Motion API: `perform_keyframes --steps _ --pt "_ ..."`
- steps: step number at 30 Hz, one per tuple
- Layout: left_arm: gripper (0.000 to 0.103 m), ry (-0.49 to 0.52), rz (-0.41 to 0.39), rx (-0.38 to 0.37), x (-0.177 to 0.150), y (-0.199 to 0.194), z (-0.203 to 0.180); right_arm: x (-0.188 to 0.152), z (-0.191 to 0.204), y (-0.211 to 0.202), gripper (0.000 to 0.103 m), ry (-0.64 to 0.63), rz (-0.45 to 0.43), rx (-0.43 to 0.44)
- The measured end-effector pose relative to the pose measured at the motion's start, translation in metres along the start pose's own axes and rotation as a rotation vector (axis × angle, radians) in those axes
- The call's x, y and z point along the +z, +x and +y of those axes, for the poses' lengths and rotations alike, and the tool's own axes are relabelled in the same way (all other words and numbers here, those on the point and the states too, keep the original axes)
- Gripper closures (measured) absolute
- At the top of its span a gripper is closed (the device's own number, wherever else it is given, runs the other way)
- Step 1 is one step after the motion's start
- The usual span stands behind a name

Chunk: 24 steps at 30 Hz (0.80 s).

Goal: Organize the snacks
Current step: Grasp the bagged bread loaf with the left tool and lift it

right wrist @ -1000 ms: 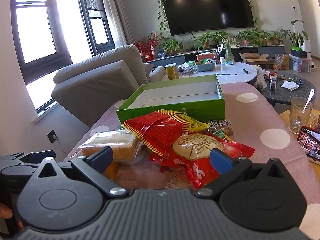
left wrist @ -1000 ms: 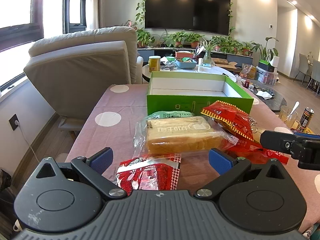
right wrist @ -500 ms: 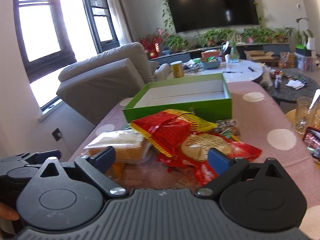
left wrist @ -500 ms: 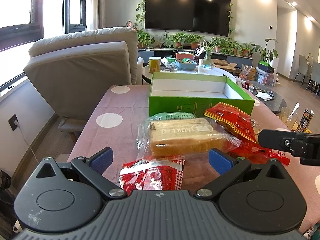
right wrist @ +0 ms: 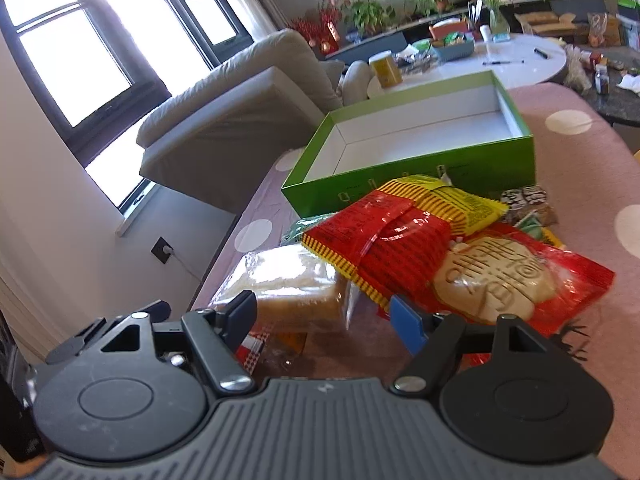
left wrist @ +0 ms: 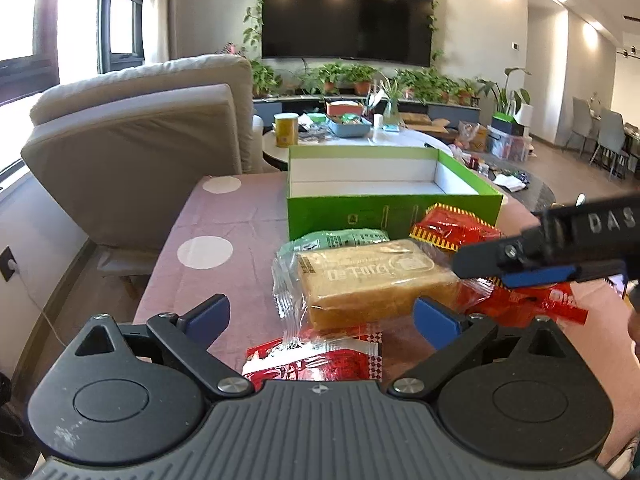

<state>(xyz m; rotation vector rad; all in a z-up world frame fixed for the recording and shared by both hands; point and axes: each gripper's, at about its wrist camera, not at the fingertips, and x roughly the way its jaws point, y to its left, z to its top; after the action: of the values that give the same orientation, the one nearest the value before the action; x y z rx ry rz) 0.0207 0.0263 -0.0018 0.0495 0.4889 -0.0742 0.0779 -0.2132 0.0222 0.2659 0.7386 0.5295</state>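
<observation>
An open green box [left wrist: 394, 216] with a bare white inside [right wrist: 420, 136] stands on the pink dotted tablecloth [left wrist: 224, 232]. In front of it lies a wrapped bread loaf [left wrist: 372, 280] [right wrist: 296, 292], with a green packet [left wrist: 340, 238] behind it. A red-and-yellow snack bag [right wrist: 392, 248] [left wrist: 456, 228] leans on the loaf's right end, and a red bag of round cakes [right wrist: 500, 276] lies beside it. A red-and-white packet [left wrist: 316, 360] lies under my left gripper [left wrist: 320, 318], which is open and short of the loaf. My right gripper [right wrist: 322, 316] [left wrist: 484, 272] is open, tilted, and close to the loaf's right end.
A beige sofa [left wrist: 136, 136] stands left of the table. Behind the box is a round white table [right wrist: 520, 60] with a yellow can [left wrist: 286, 130] and a blue tray [left wrist: 348, 126]. Small dark-wrapped sweets [right wrist: 524, 196] lie right of the snack pile.
My right gripper has swung left towards the bread loaf and rolled, so its view now tilts. In the left wrist view it reaches further in from the right. The left gripper barely moved.
</observation>
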Motion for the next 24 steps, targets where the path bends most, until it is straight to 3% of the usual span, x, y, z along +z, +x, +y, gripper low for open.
perform_keyframes --steps 4,10,14,17,24 --pt "0.005 -0.024 0.025 -0.037 0.002 0.012 0.005 0.006 0.006 0.012 0.036 -0.002 0.034 0.017" --pt "0.013 -0.028 0.057 -0.109 0.006 0.03 0.004 0.016 0.016 0.026 0.036 0.005 0.069 -0.04" --pt "0.013 -0.003 0.081 -0.11 0.001 0.035 0.004 0.01 0.017 0.02 0.036 0.065 0.114 -0.001" --pt "0.013 -0.022 0.096 -0.114 -0.004 0.035 0.009 0.005 0.014 0.015 0.036 0.082 0.132 -0.028" --pt "0.013 0.0 0.1 -0.089 -0.005 0.032 0.013 -0.002 -0.01 0.033 0.036 0.298 0.236 -0.086"
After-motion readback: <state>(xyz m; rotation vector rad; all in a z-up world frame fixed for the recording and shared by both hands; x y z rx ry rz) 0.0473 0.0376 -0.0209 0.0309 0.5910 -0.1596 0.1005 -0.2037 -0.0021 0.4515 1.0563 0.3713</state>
